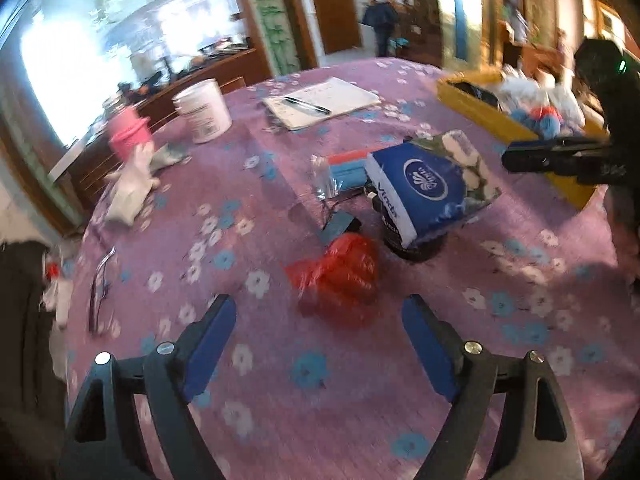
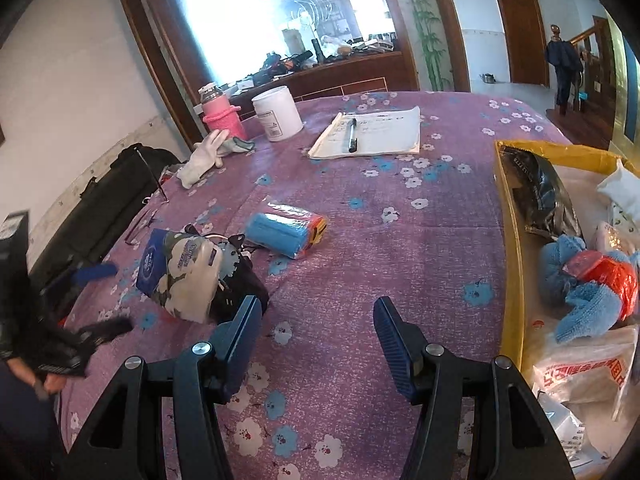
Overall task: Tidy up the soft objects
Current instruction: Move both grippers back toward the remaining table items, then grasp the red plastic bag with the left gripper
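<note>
My left gripper [image 1: 318, 312] hangs with its blue-padded jaws spread wide and nothing between them, tilted down at the purple flowered tablecloth [image 1: 360, 400]. Just ahead of it lies a crumpled red plastic bag [image 1: 340, 272], not touched by either pad. Beyond that, a blue soft pack of tissues [image 1: 428, 184] leans on a black round object [image 1: 416, 246] that props it up at a tilt. Beside the pack sits a clear-wrapped roll of blue and orange cloths [image 1: 344, 168].

My right gripper [image 2: 318, 324] is also spread and empty over bare cloth. The tissue pack lies just left of its left pad, and the wrapped roll sits farther out. To its right stands a yellow cardboard box [image 2: 510, 264] holding a blue knitted cloth [image 2: 584, 300], an orange-red bundle [image 2: 612, 276], a black foil bag [image 2: 540, 196] and white packets [image 2: 588, 368].

Farther across the table I see a white glove [image 2: 204, 156], a pink knit-sleeved bottle [image 2: 222, 114], a white plastic tub [image 2: 278, 114] and a paper pad with a black pen [image 2: 352, 134] on it. Behind the table there is a large mirror in a dark wood frame [image 2: 280, 12], and brown doors beyond. A person stands far off by the stairs.
</note>
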A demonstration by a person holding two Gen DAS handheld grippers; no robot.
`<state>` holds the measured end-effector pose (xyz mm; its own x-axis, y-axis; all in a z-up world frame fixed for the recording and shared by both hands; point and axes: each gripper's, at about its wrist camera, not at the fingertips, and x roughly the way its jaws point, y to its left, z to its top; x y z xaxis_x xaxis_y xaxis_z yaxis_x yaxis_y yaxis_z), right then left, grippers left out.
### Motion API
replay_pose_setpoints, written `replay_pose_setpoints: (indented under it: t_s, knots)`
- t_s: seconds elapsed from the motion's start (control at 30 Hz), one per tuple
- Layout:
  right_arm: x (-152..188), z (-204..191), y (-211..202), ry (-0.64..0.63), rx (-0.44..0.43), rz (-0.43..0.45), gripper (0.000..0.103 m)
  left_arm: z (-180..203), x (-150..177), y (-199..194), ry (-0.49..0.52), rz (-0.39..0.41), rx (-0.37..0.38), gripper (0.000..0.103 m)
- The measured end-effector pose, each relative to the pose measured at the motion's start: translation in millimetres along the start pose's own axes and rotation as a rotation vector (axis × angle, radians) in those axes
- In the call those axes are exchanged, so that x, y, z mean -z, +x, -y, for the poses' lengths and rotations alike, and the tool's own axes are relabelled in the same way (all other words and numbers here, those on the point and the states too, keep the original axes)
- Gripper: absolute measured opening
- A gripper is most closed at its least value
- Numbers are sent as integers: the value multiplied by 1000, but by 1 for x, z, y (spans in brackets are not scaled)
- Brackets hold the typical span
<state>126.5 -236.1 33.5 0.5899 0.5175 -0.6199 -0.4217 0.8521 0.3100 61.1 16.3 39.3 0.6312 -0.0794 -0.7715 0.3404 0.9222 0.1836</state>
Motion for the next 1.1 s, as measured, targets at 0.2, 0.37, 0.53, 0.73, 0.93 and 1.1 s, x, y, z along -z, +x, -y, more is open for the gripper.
replay_pose_setpoints:
  t_s: [0.2,0.37,0.53,0.73,0.93,1.1]
  knots:
    - [-2,-1,-1,-15,4,12,62,1,-10,30,14,-25,28,81]
    - [-3,0,-2,-22,10,20,62,-9,-5,50,-118,-67,25,44]
    - [-5,2,-1,-19,9,25,62,-40,5,34,-459,-100,-101,43]
    - [-30,-2,9,-19,-70,-73,62,-62,21,35,-640,-38,-68,43]
    - [-80,-21,45,-224,-31,-188,63,-56,26,35,-603,-27,-54,43]
    - [-93,-24,107,-337,-16,-326,63,-55,25,38,-582,-27,-42,44]
